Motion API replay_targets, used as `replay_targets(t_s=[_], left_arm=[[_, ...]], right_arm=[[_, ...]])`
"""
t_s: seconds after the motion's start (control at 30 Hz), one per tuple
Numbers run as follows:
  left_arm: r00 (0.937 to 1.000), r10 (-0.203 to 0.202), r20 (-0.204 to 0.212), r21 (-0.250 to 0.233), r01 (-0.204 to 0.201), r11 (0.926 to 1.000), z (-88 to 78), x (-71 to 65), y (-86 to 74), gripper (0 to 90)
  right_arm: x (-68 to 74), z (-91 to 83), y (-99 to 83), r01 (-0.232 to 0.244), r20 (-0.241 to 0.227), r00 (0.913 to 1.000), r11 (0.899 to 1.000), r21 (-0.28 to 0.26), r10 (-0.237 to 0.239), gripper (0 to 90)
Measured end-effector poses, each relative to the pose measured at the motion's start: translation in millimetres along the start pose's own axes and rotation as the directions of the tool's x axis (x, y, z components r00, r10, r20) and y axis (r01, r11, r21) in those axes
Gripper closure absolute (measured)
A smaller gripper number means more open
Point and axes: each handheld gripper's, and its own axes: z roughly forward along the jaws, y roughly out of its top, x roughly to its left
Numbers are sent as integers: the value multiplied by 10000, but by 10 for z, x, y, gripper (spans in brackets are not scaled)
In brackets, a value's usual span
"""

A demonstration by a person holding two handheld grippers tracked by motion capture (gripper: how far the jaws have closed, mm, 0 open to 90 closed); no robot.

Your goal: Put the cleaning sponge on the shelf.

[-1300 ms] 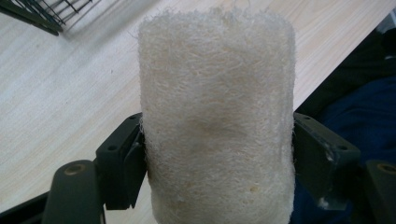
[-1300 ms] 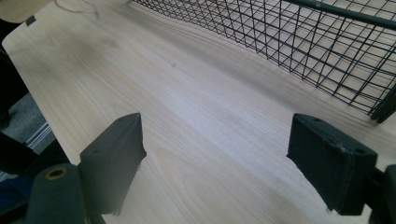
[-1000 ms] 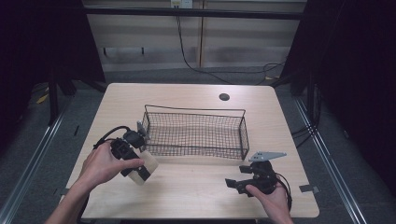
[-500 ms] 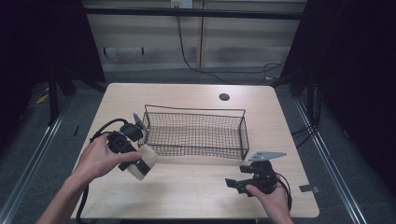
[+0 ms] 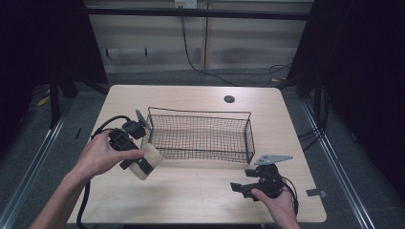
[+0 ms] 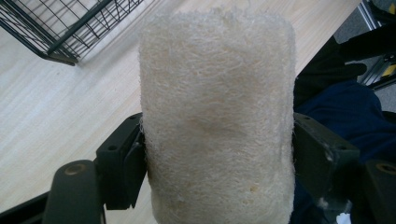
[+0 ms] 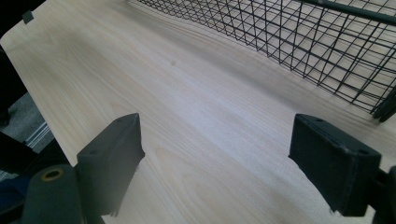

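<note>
Left gripper [image 5: 143, 164]: clenched on the loofah [image 6: 217, 116], pads pressing both sides.
Loofah: above the table [image 5: 191, 191], just beside the wire basket's [image 5: 200, 136] near left corner.
Right gripper [image 7: 224, 163]: jaws wide apart, bare tabletop between.

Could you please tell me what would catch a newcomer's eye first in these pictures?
Most striking is the pale, fibrous loofah sponge clamped between the jaws of the left tool, held above the table's left front part. Just beyond it stands an empty black wire basket at the middle of the wooden table. The right tool rests near the front right edge, jaws wide apart with nothing between them.
</note>
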Motion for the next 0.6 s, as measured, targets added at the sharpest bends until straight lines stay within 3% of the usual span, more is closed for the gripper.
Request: replay_targets(t_s=[0.23,0.33,0.43,0.6], left_arm=[[9999,81,-60,-200,-82,9998,-151,-19,95,263],[9997,-214,-111,-357,210,9991,-223,8,132,263],[9999,-149,-88,-449,145,9989,-261,17,139,263],[9986,-442,-294,-754,419,9963,-336,12,183,263]], right_arm=[[-5,-4,-2,3,2,10000,10000,-37,-3,167],[-3,1,-1,27,-23,10000,10000,-4,-27,167],[-1,-3,-1,11,-19,10000,10000,-12,-11,166],[-4,2,0,39,-28,10000,10000,-12,-39,165]])
